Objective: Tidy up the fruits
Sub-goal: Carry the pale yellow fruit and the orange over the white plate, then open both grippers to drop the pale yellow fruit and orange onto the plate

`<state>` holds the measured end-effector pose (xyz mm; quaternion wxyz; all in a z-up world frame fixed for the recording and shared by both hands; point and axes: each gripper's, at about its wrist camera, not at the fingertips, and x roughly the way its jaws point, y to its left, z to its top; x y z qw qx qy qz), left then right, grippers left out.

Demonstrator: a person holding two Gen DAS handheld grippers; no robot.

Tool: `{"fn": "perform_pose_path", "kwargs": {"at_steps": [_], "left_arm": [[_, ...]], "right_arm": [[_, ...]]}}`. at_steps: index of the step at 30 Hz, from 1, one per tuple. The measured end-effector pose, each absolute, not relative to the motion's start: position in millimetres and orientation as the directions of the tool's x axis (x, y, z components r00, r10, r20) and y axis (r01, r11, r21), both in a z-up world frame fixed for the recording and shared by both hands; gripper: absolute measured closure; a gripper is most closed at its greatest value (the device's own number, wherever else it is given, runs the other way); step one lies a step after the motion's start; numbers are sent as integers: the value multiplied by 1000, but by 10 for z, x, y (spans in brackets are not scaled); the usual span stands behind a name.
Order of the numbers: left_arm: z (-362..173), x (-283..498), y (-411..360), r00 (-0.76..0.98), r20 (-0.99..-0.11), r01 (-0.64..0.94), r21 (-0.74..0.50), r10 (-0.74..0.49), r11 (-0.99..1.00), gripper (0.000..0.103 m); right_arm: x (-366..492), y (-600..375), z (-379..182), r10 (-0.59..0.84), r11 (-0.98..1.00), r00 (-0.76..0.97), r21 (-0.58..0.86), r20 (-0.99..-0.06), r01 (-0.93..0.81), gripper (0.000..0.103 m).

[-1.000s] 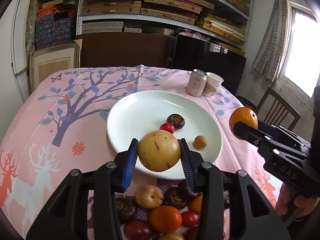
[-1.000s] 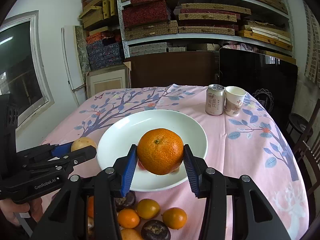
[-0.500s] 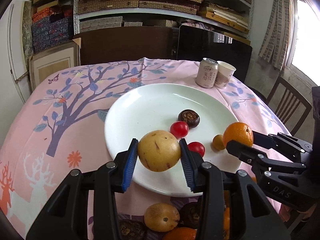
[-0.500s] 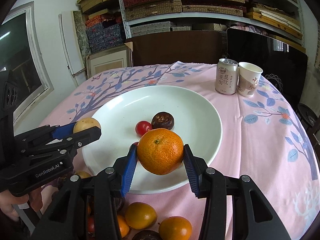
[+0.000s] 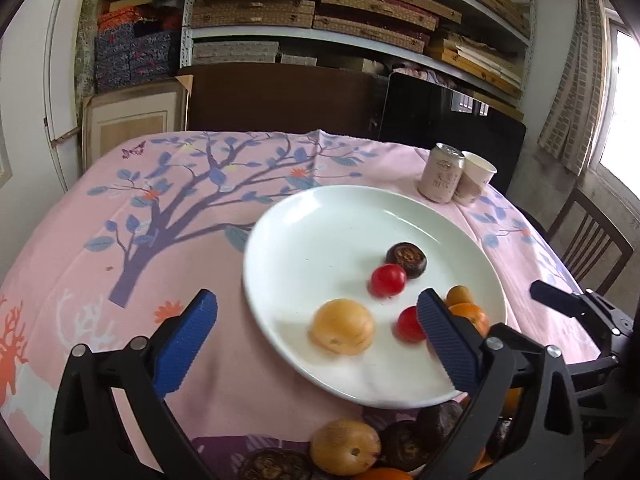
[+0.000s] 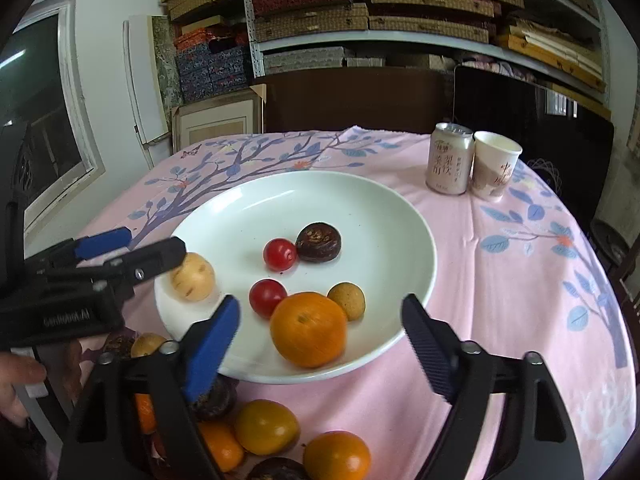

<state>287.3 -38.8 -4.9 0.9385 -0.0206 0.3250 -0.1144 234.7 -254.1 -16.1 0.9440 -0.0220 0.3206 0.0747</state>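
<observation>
Two grippers were observed above a desk (image 6: pixel 520 280) covered with a pink tree-print cloth. At the left, the left gripper (image 5: pixel 316 344) was held over the near left edge of a white plate (image 5: pixel 320 240); its fingers (image 5: pixel 184 344) were spread wide and opening, with nothing clamped. A yellow-brown round fruit (image 5: pixel 343 327) was seen between them, released and resting on the plate near its near rim, blurred in the left wrist view. Further right on the plate, two red cherry tomatoes (image 6: pixel 279 254) and a dark brown wrinkled fruit (image 6: pixel 319 242) were located near the middle, the upper tomato touching the dark fruit. A small tan fruit (image 6: pixel 347 300) was positioned just beside an orange (image 6: pixel 308 329), which lay on the near part of the plate. The right gripper (image 6: pixel 320 340) was held over that orange; its fingers (image 6: pixel 424 344) were likewise opening, and the orange was seen between them, free of both pads. Below the plate, a pile of loose fruit (image 6: pixel 266 426) was left on the cloth. At the far right, a drink can (image 6: pixel 448 160) and a paper cup (image 6: pixel 494 164) were standing upright, touching.
</observation>
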Motion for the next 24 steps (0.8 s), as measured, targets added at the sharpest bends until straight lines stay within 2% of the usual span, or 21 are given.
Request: {"fn": "perform_pose_path", "kwargs": {"at_steps": [3, 7, 16, 24], "left_arm": [[-27, 2902, -244, 761, -608, 157, -165, -226, 974, 5], [-86, 2955, -132, 725, -635, 139, -244, -267, 960, 5], [-25, 2856, -231, 742, -620, 171, -193, -255, 966, 5], [-57, 2373, -146, 730, -634, 192, -167, -254, 967, 5]], "right_arm": [[2278, -2616, -53, 84, 990, 823, -47, -562, -133, 7], [2246, -2638, -1, 63, 990, 836, -73, -544, -122, 7], [2282, -2628, -43, 95, 991, 807, -26, -583, -135, 7], [1958, -2587, -59, 181, 983, 754, 98, -631, -154, 7]]}}
